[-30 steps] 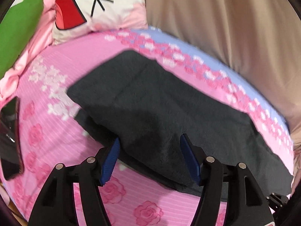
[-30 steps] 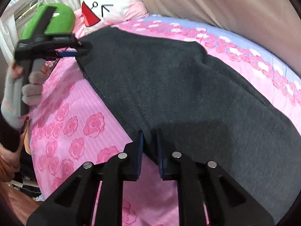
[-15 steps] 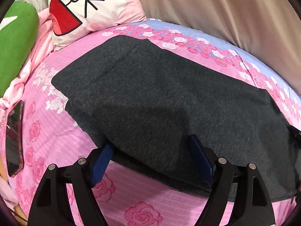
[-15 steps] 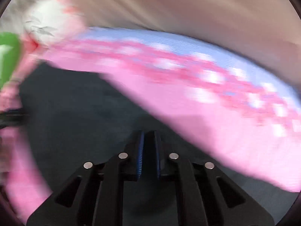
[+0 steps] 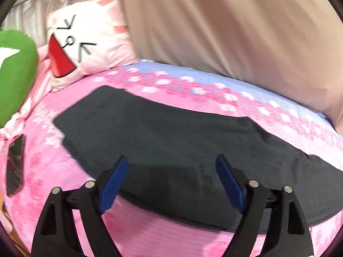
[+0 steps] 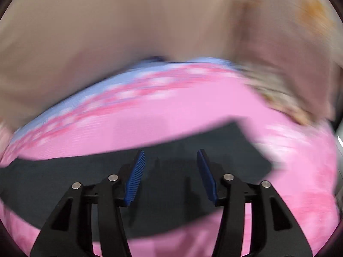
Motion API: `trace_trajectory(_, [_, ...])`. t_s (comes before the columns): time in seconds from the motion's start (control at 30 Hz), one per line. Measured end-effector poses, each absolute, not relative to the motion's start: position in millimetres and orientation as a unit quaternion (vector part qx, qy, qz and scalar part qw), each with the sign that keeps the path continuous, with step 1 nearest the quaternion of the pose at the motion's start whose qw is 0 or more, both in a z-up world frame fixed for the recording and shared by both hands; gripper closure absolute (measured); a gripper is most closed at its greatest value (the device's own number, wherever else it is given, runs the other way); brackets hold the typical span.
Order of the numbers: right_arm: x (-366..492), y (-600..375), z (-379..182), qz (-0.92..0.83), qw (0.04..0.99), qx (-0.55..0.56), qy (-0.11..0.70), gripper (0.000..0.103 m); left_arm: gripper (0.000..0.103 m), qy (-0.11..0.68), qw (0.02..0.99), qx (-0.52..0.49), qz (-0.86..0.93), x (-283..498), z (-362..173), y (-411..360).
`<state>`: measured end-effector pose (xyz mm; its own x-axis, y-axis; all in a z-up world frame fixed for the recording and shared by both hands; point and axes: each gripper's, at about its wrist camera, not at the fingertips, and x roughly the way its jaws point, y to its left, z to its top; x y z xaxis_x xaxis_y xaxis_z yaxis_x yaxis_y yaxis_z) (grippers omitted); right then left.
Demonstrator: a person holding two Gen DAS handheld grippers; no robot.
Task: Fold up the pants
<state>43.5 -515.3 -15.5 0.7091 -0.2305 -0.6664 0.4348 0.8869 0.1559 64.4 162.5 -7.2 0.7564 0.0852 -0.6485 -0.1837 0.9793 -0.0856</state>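
The dark grey pants [image 5: 171, 137] lie flat, folded lengthwise, on the pink flowered bedsheet [image 5: 163, 231]. My left gripper [image 5: 171, 167] is open and empty, its blue pads hovering over the pants' near edge. In the right wrist view, which is motion-blurred, the pants [image 6: 193, 147] stretch from left to a squared end at the right. My right gripper [image 6: 170, 159] is open and empty just above that part of the pants.
A white cat-face pillow [image 5: 85, 40] and a green cushion [image 5: 15, 72] lie at the head of the bed. A dark phone [image 5: 14, 169] lies at the left edge. A beige curtain [image 5: 235, 32] hangs behind the bed.
My right gripper has let go of the pants and opened, swinging toward their right end. My left gripper stayed open and drew back a little; the pants now lie flat.
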Motion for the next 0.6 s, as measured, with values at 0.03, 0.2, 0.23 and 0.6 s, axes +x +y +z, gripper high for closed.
trace_trajectory(0.03, [41.5,-530.1,-19.8,-0.185,0.909,0.158,0.339,0.052,0.021,0.342,0.934,-0.073,0.069,65.6,-9.7,156.2])
trace_trajectory(0.2, [57.1,-568.5,-35.4,-0.158,0.908,0.159,0.355,0.044,0.021,0.355,0.928,-0.058,0.095,74.9,-25.9,131.6])
trace_trajectory(0.23, [64.7,-569.5,-37.8,-0.151,0.909,0.155,0.356,0.042,0.021,0.351,0.930,-0.059,0.094,73.6,-25.7,131.7])
trace_trajectory(0.6, [79.9,-589.1,-45.5,-0.131,0.908,0.160,0.364,0.095,0.019,0.355,0.927,-0.028,0.118,77.2,-31.8,120.8])
